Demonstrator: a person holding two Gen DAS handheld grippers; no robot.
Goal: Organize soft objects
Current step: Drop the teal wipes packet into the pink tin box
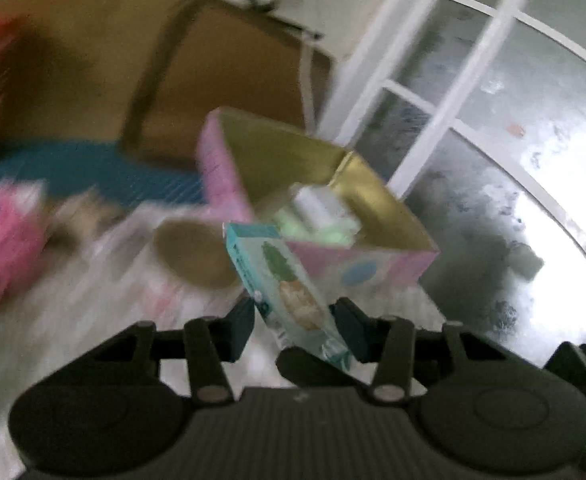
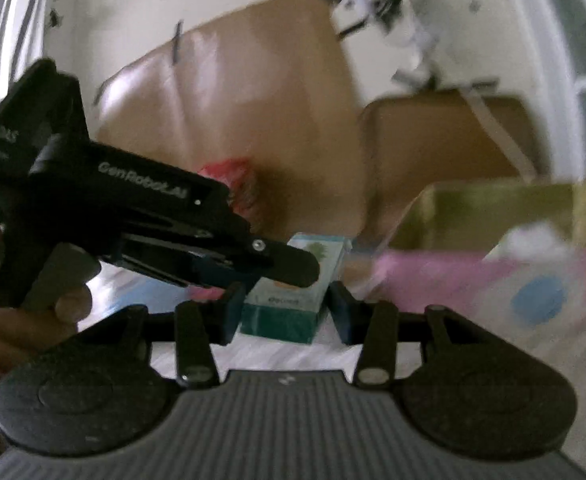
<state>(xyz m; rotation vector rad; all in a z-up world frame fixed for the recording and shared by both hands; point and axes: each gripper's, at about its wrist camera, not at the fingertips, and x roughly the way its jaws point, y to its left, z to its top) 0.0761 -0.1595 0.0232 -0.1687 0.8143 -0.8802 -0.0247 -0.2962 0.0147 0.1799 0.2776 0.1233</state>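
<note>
My left gripper (image 1: 293, 316) is shut on a pale teal packet (image 1: 289, 288) printed with green and beige shapes, held tilted in front of a pink box (image 1: 373, 268) with a gold inside. A white and green soft item (image 1: 321, 216) lies in that box. In the right wrist view the left gripper (image 2: 293, 266) comes in from the left, holding the same teal packet (image 2: 293, 296). The packet sits between the fingers of my right gripper (image 2: 285, 308), which stands open around it. The pink box (image 2: 493, 280) is at the right.
A brown cardboard box (image 1: 229, 80) stands behind, with a white-framed window (image 1: 473, 92) to the right. A pink packet (image 1: 5, 248), a blue mat (image 1: 93, 168) and a tan bowl-like thing (image 1: 193, 252) lie at the left on a white surface. A red item (image 2: 229, 176) lies farther back.
</note>
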